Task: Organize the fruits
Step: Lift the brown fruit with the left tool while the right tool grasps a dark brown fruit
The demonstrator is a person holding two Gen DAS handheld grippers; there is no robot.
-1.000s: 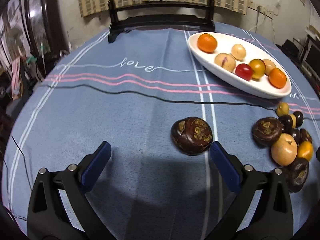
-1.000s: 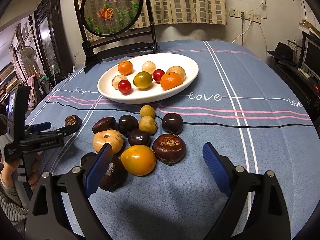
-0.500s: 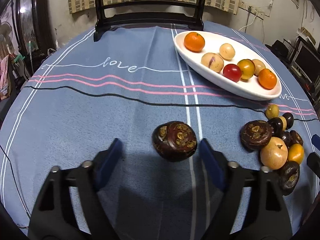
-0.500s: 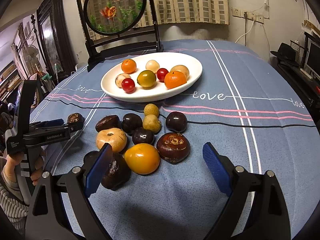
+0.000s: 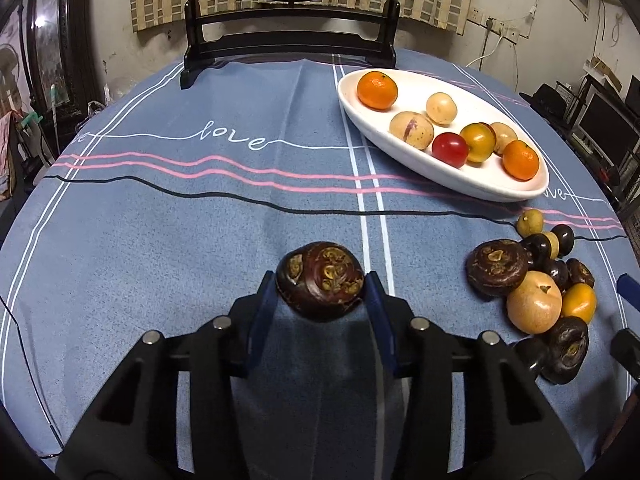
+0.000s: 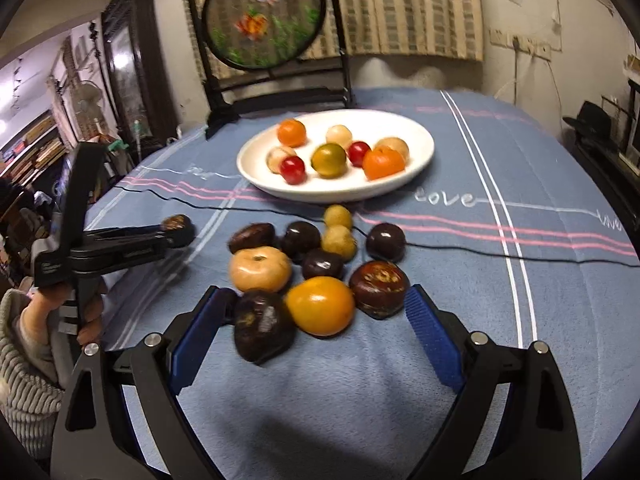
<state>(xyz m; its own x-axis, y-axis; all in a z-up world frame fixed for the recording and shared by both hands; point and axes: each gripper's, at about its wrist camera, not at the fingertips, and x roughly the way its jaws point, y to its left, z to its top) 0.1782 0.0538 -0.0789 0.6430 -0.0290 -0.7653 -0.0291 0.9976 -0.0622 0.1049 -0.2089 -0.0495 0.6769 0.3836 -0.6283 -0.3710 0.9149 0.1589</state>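
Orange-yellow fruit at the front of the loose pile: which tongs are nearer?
Right. The right tongs are open, with the orange-yellow fruit between the fingers. The left tongs are off to the pile's side, shut on a separate dark brown fruit.

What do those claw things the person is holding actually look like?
Each is a black plastic frame with triangular cut-outs and silver rivets, ending in two fingers faced with blue ribbed pads. The right wrist view shows the left gripper side-on, with a black pistol-style handle in a hand wearing a grey ribbed sleeve.
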